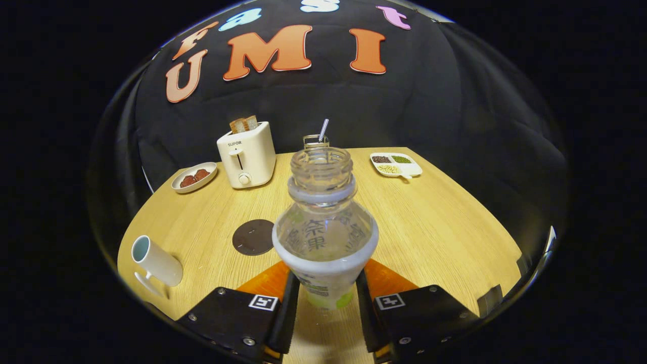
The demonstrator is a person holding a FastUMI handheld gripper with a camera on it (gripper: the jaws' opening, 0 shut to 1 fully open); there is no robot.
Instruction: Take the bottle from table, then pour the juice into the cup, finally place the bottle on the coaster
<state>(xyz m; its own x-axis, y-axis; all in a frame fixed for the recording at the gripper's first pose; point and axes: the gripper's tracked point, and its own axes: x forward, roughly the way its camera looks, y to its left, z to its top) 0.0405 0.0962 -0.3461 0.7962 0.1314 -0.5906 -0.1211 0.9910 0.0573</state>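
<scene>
A clear plastic bottle (324,227) with no cap and a pale label stands upright between my two fingers, which press on its lower body from both sides, so my gripper (326,298) is shut on it. It looks held a little above the wooden table (434,222). A dark round coaster (253,236) lies flat on the table just ahead and left of the bottle. A white cup (155,262) with a handle stands further left, near the table's front edge. No juice is visible in the bottle's upper part.
A white toaster (246,155) with bread slices stands at the back left, beside a small dish of brown pieces (194,177). A glass with a straw (317,140) shows behind the bottle's mouth. A divided tray of beans (396,164) sits at the back right.
</scene>
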